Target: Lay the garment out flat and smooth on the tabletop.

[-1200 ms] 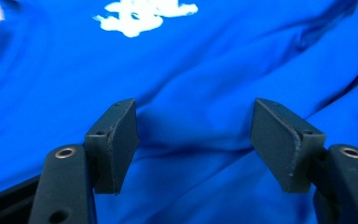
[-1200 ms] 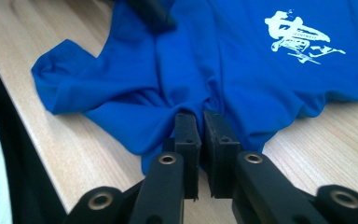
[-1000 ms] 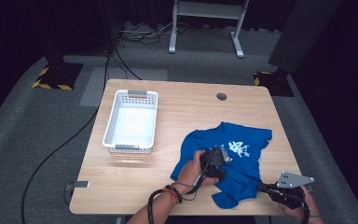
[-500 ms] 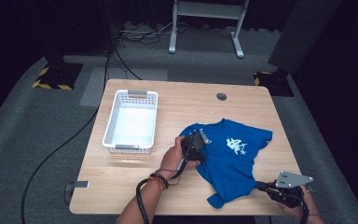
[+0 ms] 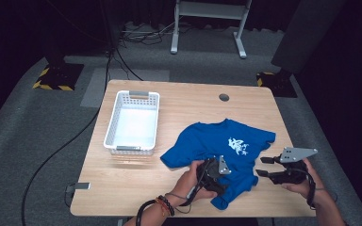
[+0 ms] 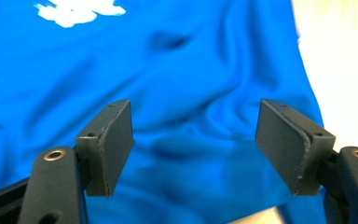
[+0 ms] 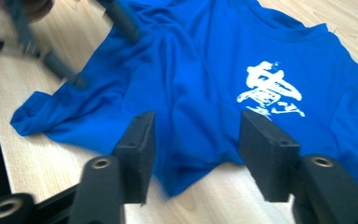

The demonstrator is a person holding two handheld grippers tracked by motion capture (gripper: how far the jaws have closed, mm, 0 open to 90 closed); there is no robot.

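Observation:
A blue T-shirt [image 5: 217,146] with a white print [image 5: 237,146] lies spread on the wooden table [image 5: 136,183]. Over the shirt's near part hovers my left gripper [image 5: 219,173], open; its jaws have just been opening. In the left gripper view that gripper [image 6: 196,121] has only the blue cloth [image 6: 177,70] below it, untouched by the pads. At the shirt's right edge my right gripper [image 5: 262,166] points left; its jaws have just been opening too. The right gripper [image 7: 198,123] frames the shirt's hem [image 7: 186,172], which lies loose on the wood.
A white, empty plastic basket [image 5: 109,129] stands on the left half of the table. A round cable hole [image 5: 224,97] sits near the far edge. Bare wood lies along the near left. Dark floor with cables surrounds the table.
The right gripper has let go of the shirt's hem and moved away from the near edge. The left hand swung far-left, then back toward me. The shirt lies more spread out.

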